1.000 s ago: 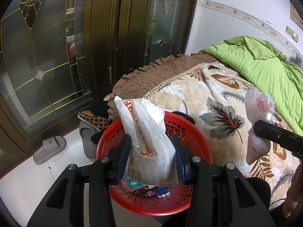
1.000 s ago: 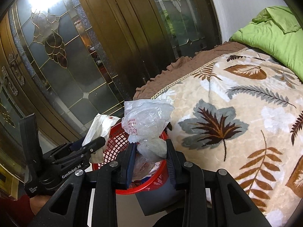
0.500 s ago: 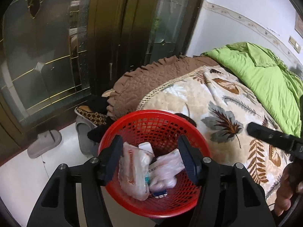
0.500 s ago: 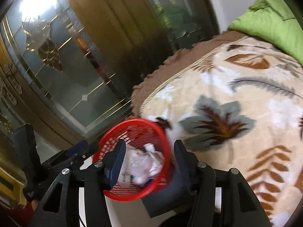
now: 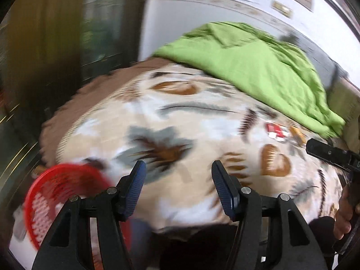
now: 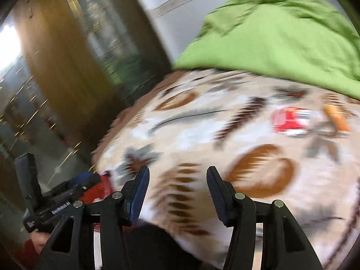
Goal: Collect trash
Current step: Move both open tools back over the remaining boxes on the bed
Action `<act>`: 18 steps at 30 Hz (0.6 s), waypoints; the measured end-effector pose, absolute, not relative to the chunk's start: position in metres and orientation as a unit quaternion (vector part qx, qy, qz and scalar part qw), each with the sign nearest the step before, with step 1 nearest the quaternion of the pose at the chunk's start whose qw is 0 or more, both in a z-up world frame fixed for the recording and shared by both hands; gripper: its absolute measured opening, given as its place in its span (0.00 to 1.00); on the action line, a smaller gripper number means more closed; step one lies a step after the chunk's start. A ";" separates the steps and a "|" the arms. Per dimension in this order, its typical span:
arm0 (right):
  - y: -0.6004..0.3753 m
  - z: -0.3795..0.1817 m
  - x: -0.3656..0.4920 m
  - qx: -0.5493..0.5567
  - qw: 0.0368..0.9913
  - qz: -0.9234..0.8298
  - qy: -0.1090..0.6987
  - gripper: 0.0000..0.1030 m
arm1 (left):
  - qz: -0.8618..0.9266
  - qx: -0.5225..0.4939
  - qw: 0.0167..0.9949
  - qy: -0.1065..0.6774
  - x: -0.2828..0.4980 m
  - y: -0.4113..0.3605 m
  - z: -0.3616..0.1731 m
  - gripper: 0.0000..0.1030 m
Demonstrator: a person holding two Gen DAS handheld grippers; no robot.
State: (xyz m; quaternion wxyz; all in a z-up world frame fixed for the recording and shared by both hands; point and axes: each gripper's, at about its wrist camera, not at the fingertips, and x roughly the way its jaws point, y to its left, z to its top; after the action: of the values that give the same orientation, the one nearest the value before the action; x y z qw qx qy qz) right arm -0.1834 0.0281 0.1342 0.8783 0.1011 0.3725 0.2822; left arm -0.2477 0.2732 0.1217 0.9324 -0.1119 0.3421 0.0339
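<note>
Both views are motion-blurred. My left gripper [image 5: 177, 168] is open and holds nothing, over the leaf-patterned bedspread [image 5: 180, 121]. The red mesh basket [image 5: 45, 193] sits at the lower left of the left wrist view, with pale trash blurred inside. A red and white wrapper [image 5: 276, 131] lies on the bed beside an orange scrap [image 5: 298, 135]. My right gripper [image 6: 177, 171] is open and empty too, above the bedspread [image 6: 202, 139]. The same red and white wrapper [image 6: 291, 121] and orange scrap [image 6: 336, 118] lie ahead to its right. A sliver of the red basket [image 6: 102, 191] shows at lower left.
A green blanket [image 5: 252, 63] covers the far side of the bed below a white wall [image 5: 202, 11]. Dark wood and glass doors [image 6: 56, 67] stand to the left. The other gripper's body [image 5: 333, 155] shows at the right edge, a hand [image 5: 344, 213] beneath it.
Both grippers let go of their plastic bags into the red basket, opened, then swung right over the bed. The basket has slid to the lower left of both views.
</note>
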 end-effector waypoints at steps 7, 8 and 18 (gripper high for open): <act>-0.062 0.135 -0.169 0.156 0.898 0.196 0.363 0.55 | -0.067 -0.097 0.921 0.372 -0.207 0.200 0.130 0.58; -0.070 0.135 -0.166 0.160 0.899 0.191 0.360 0.55 | -0.073 -0.095 0.919 0.375 -0.205 0.194 0.131 0.59; -0.163 0.104 -0.122 0.172 0.900 0.102 0.387 0.58 | -0.110 -0.054 0.891 0.438 -0.169 0.152 0.115 0.67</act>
State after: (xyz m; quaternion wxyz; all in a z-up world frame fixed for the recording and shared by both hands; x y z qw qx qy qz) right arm -0.1215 -0.1631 0.1044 0.9001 0.1721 0.3871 0.1017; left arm -0.1686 0.1516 0.1151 0.8906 -0.0540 0.4379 -0.1103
